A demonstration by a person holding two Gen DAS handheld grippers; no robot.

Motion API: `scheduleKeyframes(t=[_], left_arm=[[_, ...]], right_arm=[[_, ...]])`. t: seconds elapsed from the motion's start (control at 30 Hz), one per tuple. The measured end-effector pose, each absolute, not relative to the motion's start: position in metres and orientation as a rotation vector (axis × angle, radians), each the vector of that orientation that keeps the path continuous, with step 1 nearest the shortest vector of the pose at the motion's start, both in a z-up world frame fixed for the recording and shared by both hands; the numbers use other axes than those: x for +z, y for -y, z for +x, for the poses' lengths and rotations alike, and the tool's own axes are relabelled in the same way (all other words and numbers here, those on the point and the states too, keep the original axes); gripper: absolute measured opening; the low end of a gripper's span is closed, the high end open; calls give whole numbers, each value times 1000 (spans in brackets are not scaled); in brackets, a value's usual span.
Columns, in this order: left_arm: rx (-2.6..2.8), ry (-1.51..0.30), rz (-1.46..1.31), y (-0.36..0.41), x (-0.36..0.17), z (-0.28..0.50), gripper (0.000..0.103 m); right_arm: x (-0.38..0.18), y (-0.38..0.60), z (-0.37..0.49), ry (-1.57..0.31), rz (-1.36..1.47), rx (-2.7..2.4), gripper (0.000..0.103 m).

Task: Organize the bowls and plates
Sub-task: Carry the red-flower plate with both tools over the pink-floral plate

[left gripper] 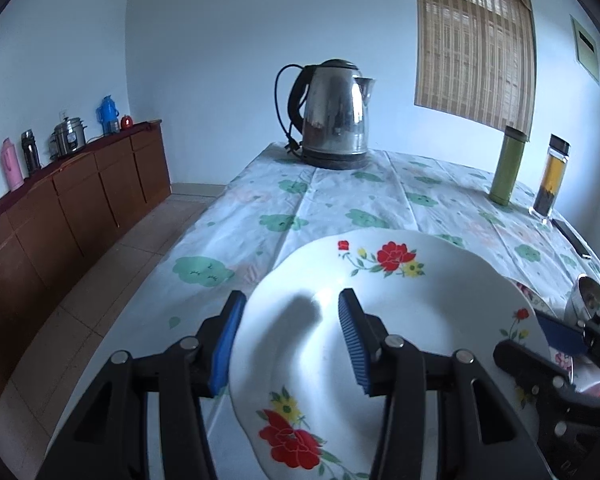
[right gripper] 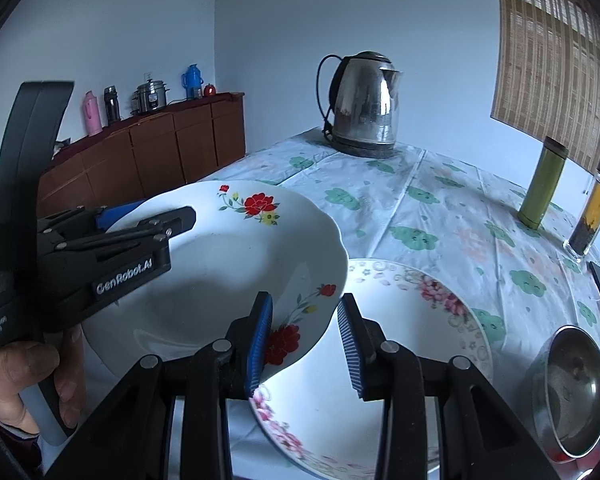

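Observation:
A white deep plate with red flowers (left gripper: 400,304) hangs tilted above the table, held from two sides. My left gripper (left gripper: 292,296) is shut on its left rim, one blue pad under the rim and one over the well. In the right wrist view the same plate (right gripper: 228,264) has its near rim between the pads of my right gripper (right gripper: 306,298), which is shut on it. The left gripper (right gripper: 148,216) shows there at the plate's far left, a hand on its handle. Beneath lies a second plate with pink flowers (right gripper: 412,320), flat on the cloth. A steel bowl (right gripper: 576,388) stands at the right.
A steel kettle (left gripper: 336,116) stands at the table's far end. A green flask (left gripper: 508,172), a glass jar (left gripper: 550,180) and a dark phone (left gripper: 572,238) line the right side. The flowered tablecloth (left gripper: 300,208) covers the table. A wooden sideboard (left gripper: 80,204) runs along the left wall.

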State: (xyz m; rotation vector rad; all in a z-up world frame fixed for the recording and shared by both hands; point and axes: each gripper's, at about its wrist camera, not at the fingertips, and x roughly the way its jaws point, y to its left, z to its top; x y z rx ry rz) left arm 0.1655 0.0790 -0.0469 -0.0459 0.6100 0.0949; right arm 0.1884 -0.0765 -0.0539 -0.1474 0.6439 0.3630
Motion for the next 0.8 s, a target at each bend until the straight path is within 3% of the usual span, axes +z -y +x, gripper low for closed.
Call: scheduleKeyframes(t=[0.8], left_arm=[[44,-596,-14,-24,-30,169,46]], right_arm=[[-50,131,183,-631,-68,305,37]])
